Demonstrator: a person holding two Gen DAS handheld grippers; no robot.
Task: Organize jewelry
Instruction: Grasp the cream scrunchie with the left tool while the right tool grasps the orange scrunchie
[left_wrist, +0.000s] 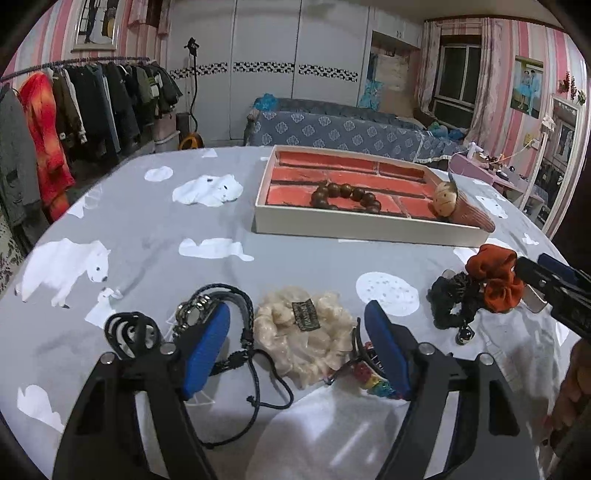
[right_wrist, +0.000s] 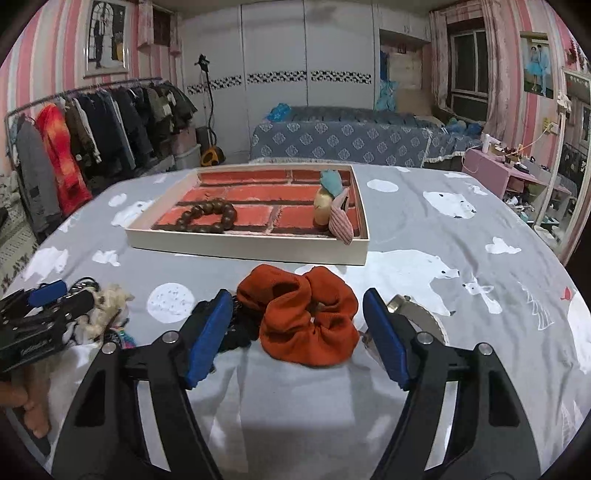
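A cream frilly scrunchie (left_wrist: 303, 328) lies on the grey bear-print cloth between the blue pads of my left gripper (left_wrist: 297, 334), which stands open with both pads clear of it. An orange scrunchie (right_wrist: 306, 317) lies between the pads of my right gripper (right_wrist: 297, 332), also open and not touching it. A shallow white tray (left_wrist: 354, 230) with a red brick-pattern lining sits farther back; it holds a brown bead bracelet (left_wrist: 345, 195) and a doll-faced hair clip (left_wrist: 458, 206). In the right wrist view the tray (right_wrist: 251, 251) is straight ahead.
Black braided cords (left_wrist: 240, 306), a watch (left_wrist: 192, 310) and black hair ties (left_wrist: 129, 328) lie left of the cream scrunchie; a rainbow bead piece (left_wrist: 373, 376) lies at its right. A black scrunchie (left_wrist: 454, 299) touches the orange one. A silver piece (right_wrist: 410, 310) lies by my right pad.
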